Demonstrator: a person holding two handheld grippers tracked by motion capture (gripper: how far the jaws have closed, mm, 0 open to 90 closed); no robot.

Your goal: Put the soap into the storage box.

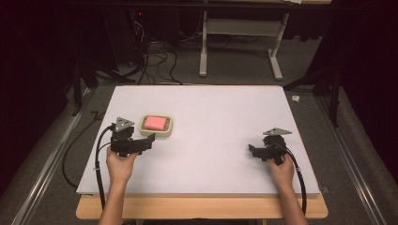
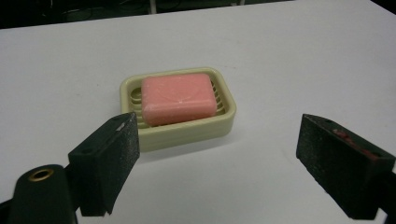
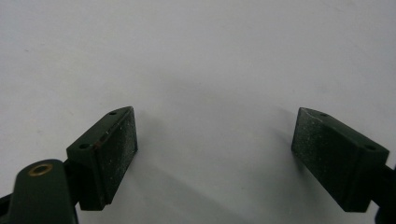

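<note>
Left gripper (image 2: 217,154): jaws spread wide, nothing held. The pink soap bar (image 2: 178,98) lies just ahead of the jaws, a little toward the left one, seated flat in a cream ribbed soap dish (image 2: 187,133) on the white table (image 2: 70,70).

Right gripper (image 3: 215,149): jaws likewise wide apart and empty, bare table ahead; well apart from the dish.

Handling, as judged: the bar is taken to be stiff, light and slick-sided (more so if damp), with rounded corners. A hold across the two long flanks, above the dish rim, is favoured; the dish is probably light plastic and may lift or slide along with it.

The high view gives the layout of left gripper (image 1: 148,140), right gripper (image 1: 253,151) and dish (image 1: 165,134). The dish ribs and the bar's surface are resolved in the left gripper view.
</note>
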